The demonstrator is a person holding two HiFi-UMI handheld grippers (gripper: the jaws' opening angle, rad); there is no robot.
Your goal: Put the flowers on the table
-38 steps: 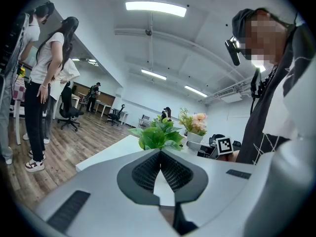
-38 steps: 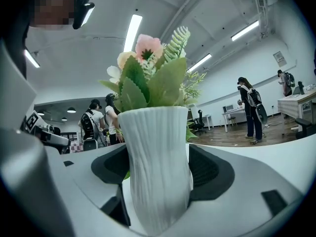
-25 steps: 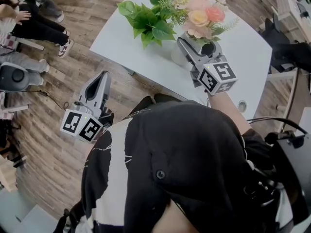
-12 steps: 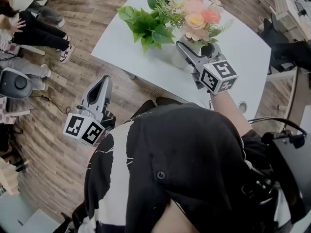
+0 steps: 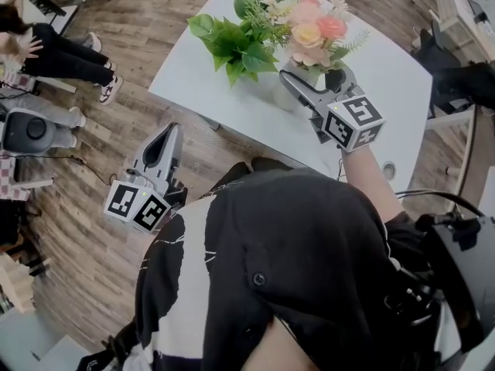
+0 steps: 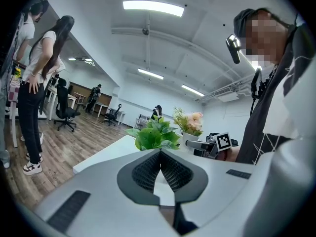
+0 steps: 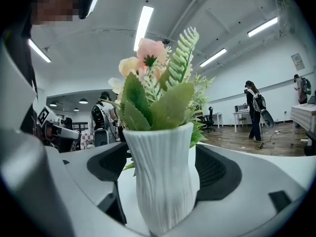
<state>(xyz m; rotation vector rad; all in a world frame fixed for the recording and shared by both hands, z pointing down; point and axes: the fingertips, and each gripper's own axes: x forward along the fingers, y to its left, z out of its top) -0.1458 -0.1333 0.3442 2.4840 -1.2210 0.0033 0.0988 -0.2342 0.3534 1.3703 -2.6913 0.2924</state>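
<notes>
Release step: right gripper jaws have just been opening, now spread either side of white ribbed vase. Vase of flowers stands upright on desk. Left gripper jaws pressed together, empty. Next: back straight out, likely without nudging vase.

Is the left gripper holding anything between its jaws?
No, the left gripper has its jaws closed tip to tip in the left gripper view, with nothing between them.
</notes>
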